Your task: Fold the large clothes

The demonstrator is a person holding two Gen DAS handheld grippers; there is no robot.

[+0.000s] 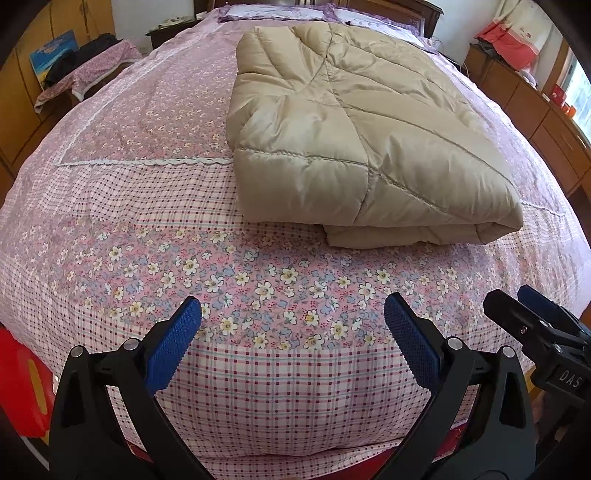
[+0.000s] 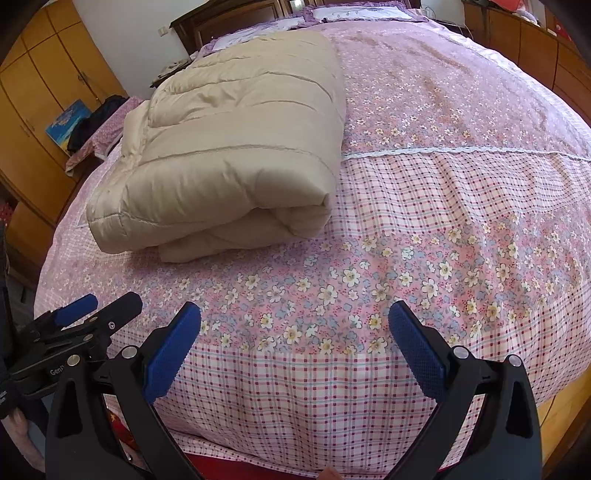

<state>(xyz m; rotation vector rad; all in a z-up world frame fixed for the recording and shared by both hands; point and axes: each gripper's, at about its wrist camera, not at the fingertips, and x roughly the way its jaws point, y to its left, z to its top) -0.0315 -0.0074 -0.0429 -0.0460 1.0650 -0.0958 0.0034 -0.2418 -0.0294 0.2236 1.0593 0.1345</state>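
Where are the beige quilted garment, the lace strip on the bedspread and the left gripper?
beige quilted garment (image 1: 354,122), left wrist view, on its top panel.
lace strip (image 2: 443,150), right wrist view, on the white trim right of the garment.
left gripper (image 1: 291,314), left wrist view, midway between its open fingers.

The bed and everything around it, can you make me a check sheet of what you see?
Surface: bed with a pink flowered and checked cover, smooth.
Job's things: beige padded coat, folded into a thick bundle, lying on the bed, apart from both grippers.
Clutter: nothing seen on the bed besides pillows at the far end.
Grippers: left gripper open, empty, over the near edge; right gripper open, empty, beside it.
Cables: thin cable, far side of bed.
Surroundings: wooden wardrobe, side table with dark clothes, wooden drawers, red object low down.
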